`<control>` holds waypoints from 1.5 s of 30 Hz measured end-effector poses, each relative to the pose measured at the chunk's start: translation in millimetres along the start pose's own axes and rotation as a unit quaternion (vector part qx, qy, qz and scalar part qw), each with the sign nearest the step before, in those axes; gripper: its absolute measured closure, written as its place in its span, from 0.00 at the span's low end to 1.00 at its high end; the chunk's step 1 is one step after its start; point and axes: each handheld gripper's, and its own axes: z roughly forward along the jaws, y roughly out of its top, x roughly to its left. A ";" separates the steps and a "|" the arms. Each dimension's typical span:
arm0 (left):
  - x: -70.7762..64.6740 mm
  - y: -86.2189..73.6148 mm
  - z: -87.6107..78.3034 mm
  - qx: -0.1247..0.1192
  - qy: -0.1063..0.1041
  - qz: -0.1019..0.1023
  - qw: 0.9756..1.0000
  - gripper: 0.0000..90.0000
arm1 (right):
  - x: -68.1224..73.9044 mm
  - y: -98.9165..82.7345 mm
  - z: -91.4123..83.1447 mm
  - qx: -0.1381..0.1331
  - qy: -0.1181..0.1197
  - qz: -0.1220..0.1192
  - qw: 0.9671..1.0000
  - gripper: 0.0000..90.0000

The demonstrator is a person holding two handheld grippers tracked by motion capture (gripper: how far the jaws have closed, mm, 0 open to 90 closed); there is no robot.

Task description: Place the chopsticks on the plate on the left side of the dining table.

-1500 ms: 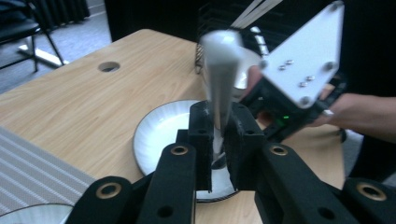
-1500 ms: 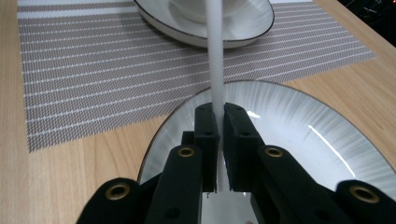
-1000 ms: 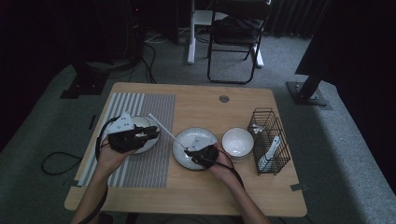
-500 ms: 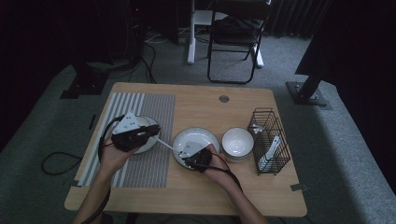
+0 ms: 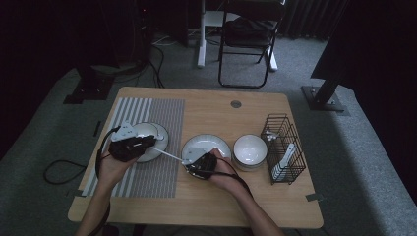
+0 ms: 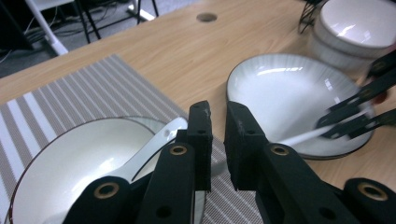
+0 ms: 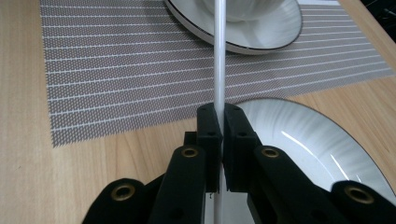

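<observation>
Right gripper (image 7: 219, 133) clamps a white chopstick (image 7: 218, 56) beside the placemat (image 5: 162, 172); left gripper (image 6: 215, 140), jaws narrow and just moving, holds nothing; chopstick not yet set down.

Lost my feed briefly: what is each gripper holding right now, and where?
Right gripper clamps a white chopstick near one end. Left gripper holds nothing, above the spoon.

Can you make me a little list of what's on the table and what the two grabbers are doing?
right gripper: shut on a thin white stick
left gripper: jaws nearly closed, nothing between them, above a white spoon
spoon: lying in the dish on the striped mat
middle plate: on bare wood
white bowl: right of the plate
wire basket: far right
</observation>
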 end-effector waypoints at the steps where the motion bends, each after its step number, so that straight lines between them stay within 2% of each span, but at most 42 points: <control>1: -0.1 2.0 -2.1 -0.003 0.002 0.001 1.000 0.89 | 0.0 3.1 2.8 0.005 0.002 -0.004 1.000 0.96; 7: 2.6 11.0 -11.9 -0.023 0.000 0.003 1.000 0.88 | 2.3 19.9 21.5 0.018 0.016 -0.022 0.999 0.96; 18: 10.3 16.8 -16.6 -0.032 0.005 -0.002 0.999 0.88 | 2.6 41.0 56.8 0.042 0.037 -0.053 0.997 0.96; 24: 12.4 16.8 -17.2 -0.031 0.008 -0.004 0.999 0.88 | 0.6 46.9 72.3 0.056 0.041 -0.058 0.996 0.96; 36: 15.4 9.9 -18.6 -0.030 0.011 -0.012 0.999 0.89 | -2.1 48.2 86.6 0.074 0.043 -0.055 0.995 0.96; 45: 14.9 8.0 -16.0 -0.027 0.009 -0.012 1.000 0.88 | -3.5 48.8 86.2 0.073 0.040 -0.045 0.995 0.90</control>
